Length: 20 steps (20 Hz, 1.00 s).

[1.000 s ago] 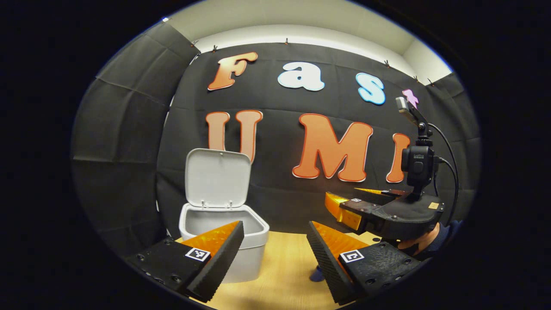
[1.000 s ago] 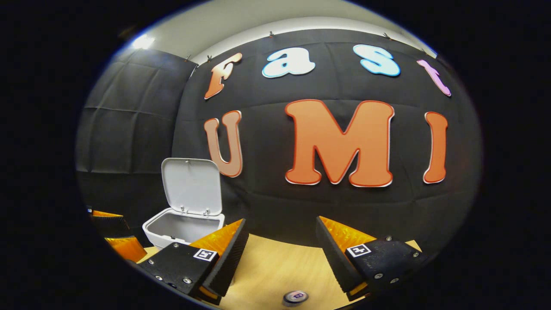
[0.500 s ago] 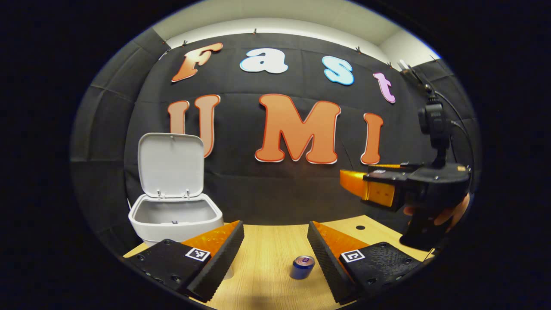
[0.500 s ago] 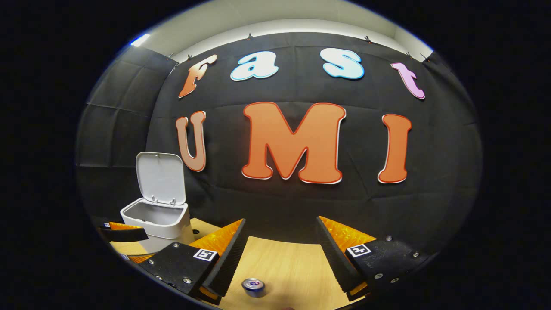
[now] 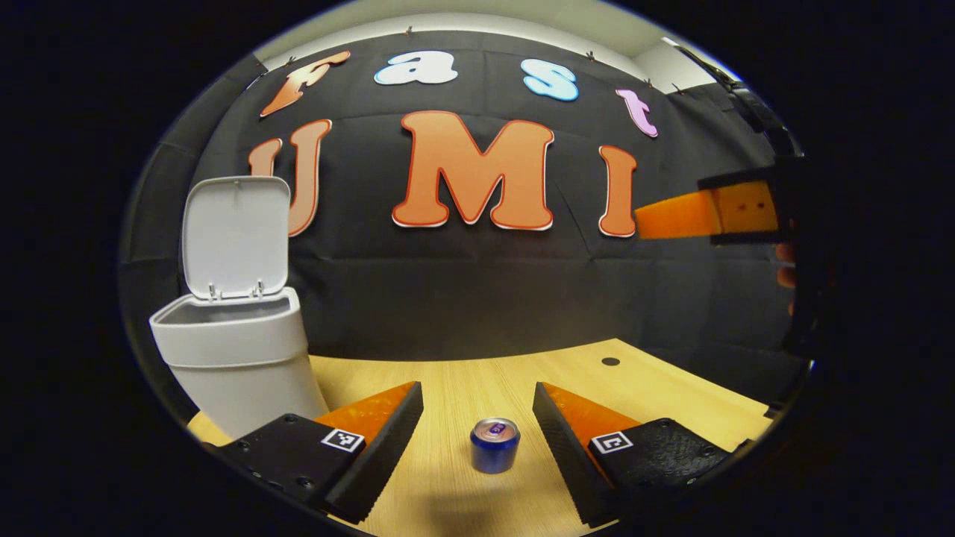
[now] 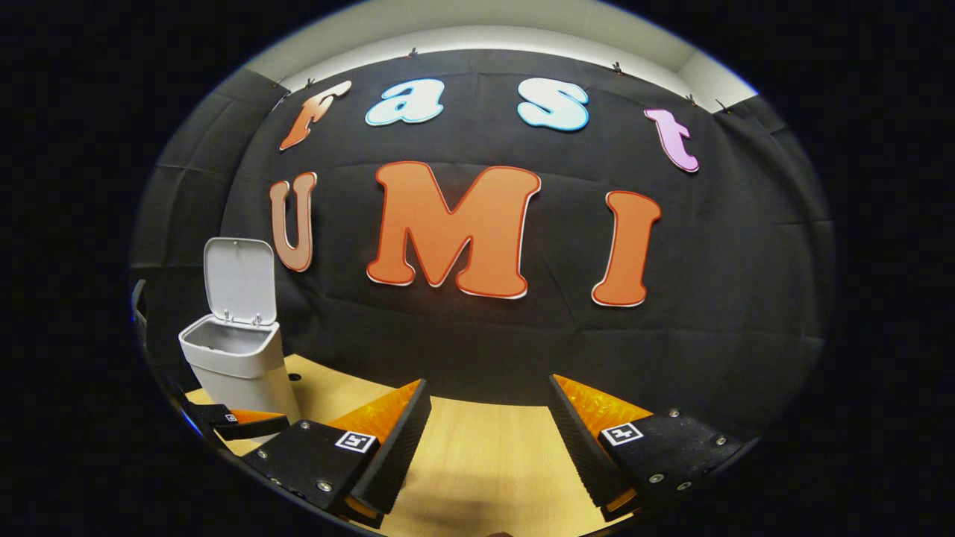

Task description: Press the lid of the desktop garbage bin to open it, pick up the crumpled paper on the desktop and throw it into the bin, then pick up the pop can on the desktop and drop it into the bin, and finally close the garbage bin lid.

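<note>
A white garbage bin [image 5: 235,358] stands at the left of the wooden desktop [image 5: 477,380] with its lid [image 5: 236,237] raised upright. A blue pop can [image 5: 494,445] stands upright on the desk, right between the tips of my open left gripper [image 5: 477,418] and a little ahead of them. In the right gripper view the bin [image 6: 239,362] is far off at the left, lid [image 6: 239,280] up, and my right gripper [image 6: 489,421] is open with nothing between its fingers. The right gripper [image 5: 716,212] also hangs high at the right in the left gripper view.
The black cloth wall closes the back of the desk. A small dark hole [image 5: 610,361] sits in the desktop at the right rear. A hand [image 5: 783,265] holds the right gripper at the right edge. A piece of the left gripper [image 6: 239,423] lies below the bin.
My left gripper has pulled back from the bin and lowered toward the desk, so the can now sits between its fingertips. The right gripper has moved up and away to the right.
</note>
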{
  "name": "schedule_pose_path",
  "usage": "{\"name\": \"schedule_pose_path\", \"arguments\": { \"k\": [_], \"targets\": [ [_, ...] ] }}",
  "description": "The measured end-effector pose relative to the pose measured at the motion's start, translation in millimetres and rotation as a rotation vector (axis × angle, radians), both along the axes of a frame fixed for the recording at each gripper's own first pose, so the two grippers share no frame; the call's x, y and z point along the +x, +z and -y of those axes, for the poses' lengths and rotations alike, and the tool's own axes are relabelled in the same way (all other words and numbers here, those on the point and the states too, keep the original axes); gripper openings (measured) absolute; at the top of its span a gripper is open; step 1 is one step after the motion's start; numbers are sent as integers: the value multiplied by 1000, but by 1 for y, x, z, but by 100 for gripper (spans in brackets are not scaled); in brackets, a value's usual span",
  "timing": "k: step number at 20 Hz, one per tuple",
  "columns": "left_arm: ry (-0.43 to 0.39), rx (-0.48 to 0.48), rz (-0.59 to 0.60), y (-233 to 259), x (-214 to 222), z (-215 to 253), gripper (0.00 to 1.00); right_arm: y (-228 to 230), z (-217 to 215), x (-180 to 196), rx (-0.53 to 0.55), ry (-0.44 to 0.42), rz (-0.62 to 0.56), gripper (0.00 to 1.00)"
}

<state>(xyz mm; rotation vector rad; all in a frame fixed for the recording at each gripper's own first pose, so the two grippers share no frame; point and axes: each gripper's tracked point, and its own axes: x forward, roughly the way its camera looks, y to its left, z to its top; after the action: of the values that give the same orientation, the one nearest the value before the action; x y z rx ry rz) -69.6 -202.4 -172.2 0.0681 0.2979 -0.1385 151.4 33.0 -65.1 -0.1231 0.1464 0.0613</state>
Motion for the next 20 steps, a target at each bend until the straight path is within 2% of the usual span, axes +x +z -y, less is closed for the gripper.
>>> {"name": "schedule_pose_path", "arguments": {
  "k": [5,11,20],
  "targets": [
    [-6,29,-86,-57,16,7,95,-12,21,-8,-14,-45,-38,94],
    [1,45,-206,-126,33,7,97,-15,26,-7,-17,-51,-53,93],
    [-10,62,-264,-184,57,14,95,-29,34,-9,-57,-60,-92,94]
  ]
}}
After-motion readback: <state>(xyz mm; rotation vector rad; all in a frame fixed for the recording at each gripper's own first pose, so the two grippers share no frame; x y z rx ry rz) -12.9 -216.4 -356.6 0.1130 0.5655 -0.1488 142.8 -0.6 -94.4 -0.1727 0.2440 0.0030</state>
